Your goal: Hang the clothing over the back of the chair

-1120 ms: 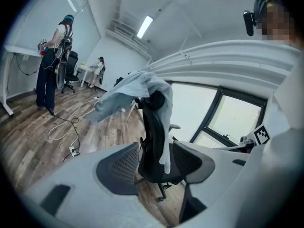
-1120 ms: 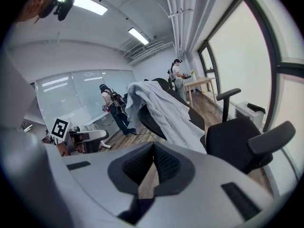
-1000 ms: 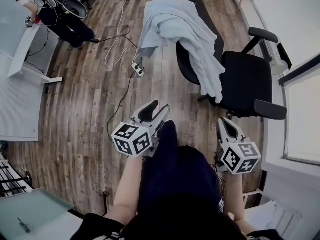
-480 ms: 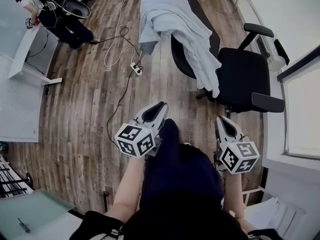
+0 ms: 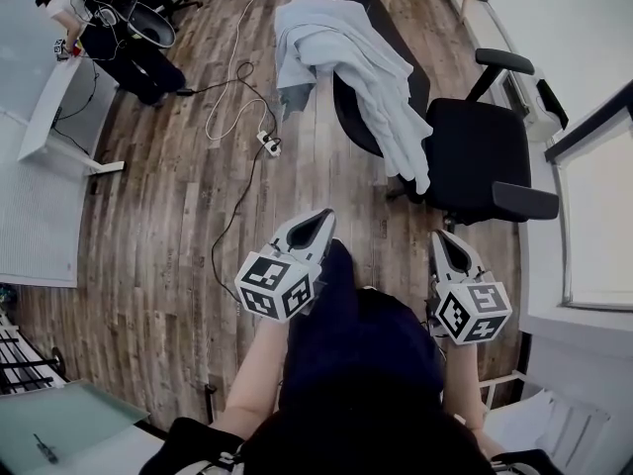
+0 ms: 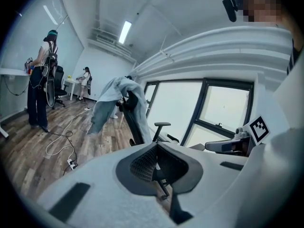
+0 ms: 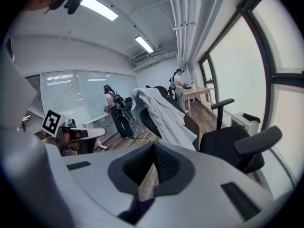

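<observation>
- Head view: the clothing [image 5: 346, 57], a pale garment, lies draped over the back of the chair [image 5: 485, 156], with one end trailing down beside the seat. My left gripper [image 5: 315, 228] and right gripper [image 5: 447, 247] sit close to my body, well apart from the chair and carrying nothing.
- Left gripper view: the jaws have just been closing and meet with nothing between them. The chair and the garment stand far off across the wooden floor.
- Right gripper view: the jaws are together and empty, and the garment hangs over the backrest ahead. I judge the hanging done, with only tidying left at most.
</observation>
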Tool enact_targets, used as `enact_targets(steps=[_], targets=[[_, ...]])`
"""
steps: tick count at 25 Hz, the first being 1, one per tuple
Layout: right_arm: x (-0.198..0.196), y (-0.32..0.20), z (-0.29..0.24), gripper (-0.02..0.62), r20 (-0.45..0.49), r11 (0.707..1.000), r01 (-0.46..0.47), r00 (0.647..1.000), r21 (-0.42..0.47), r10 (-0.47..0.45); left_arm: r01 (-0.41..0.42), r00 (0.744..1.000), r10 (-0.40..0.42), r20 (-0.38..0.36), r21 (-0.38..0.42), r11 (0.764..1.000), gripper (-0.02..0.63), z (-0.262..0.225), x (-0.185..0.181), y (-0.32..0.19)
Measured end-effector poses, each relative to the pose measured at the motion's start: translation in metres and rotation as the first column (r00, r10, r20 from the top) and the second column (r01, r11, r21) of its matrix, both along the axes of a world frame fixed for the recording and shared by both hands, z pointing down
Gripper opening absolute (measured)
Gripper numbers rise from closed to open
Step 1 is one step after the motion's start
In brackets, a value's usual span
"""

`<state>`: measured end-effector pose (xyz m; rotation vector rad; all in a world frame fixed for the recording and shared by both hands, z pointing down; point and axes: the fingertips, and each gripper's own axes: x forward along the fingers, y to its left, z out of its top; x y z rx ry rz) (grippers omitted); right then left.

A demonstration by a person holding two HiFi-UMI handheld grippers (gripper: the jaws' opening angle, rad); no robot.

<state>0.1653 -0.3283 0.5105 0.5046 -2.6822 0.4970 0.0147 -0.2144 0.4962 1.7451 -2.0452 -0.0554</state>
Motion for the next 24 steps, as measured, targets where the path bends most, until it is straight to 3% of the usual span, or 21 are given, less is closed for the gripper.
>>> enact_targets(steps=[24], targets=[[0.0026, -0.0035, -0.0075, 0.0, 0.01, 1.0, -0.007, 1.0, 0.018, 0.007, -0.004, 1.0, 0.004, -0.004, -0.014, 1.0, 0.006, 0.0041, -0.0011, 0.0026]])
